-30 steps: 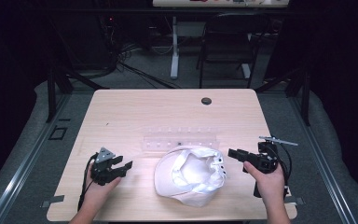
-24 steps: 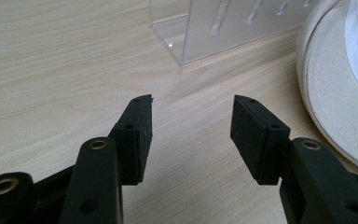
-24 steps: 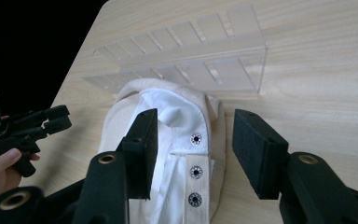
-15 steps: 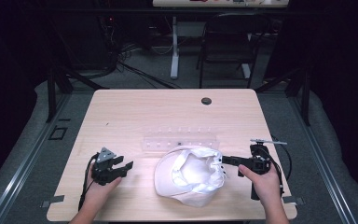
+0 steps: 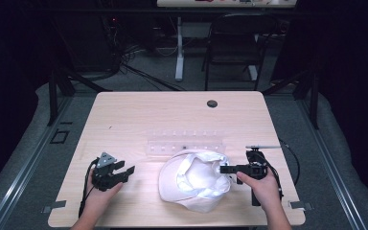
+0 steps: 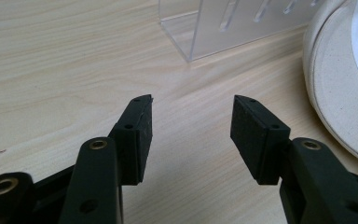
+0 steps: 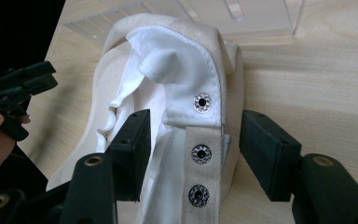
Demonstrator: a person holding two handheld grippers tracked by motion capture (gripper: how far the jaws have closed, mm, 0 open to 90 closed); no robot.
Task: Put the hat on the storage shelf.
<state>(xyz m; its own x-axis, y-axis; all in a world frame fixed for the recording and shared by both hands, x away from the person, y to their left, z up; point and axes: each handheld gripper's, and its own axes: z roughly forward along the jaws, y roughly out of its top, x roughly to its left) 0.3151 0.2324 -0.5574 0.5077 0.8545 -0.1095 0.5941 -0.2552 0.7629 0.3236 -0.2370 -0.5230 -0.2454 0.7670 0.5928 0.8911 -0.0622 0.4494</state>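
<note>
A cream cap [image 5: 194,179] lies upside down on the wooden table [image 5: 172,115], its white lining up. My right gripper [image 5: 226,168] is open at the cap's right side, with the snap strap [image 7: 200,154] and back band between its jaws [image 7: 193,140]. The strap's metal snaps face up. My left gripper [image 5: 127,171] rests on the table left of the cap, open and holding nothing [image 6: 191,123]. The cap's brim [image 6: 335,93] lies to its right in the left gripper view.
A clear acrylic rack [image 5: 184,141] stands just behind the cap, also seen as a clear acrylic rack [image 6: 233,23]. A dark round grommet [image 5: 212,103] sits near the table's far edge. A dark chair [image 5: 232,48] and cables stand beyond the table.
My right gripper has moved left to the cap's rear, and its jaws now straddle the snap strap. The left gripper has stayed put.
</note>
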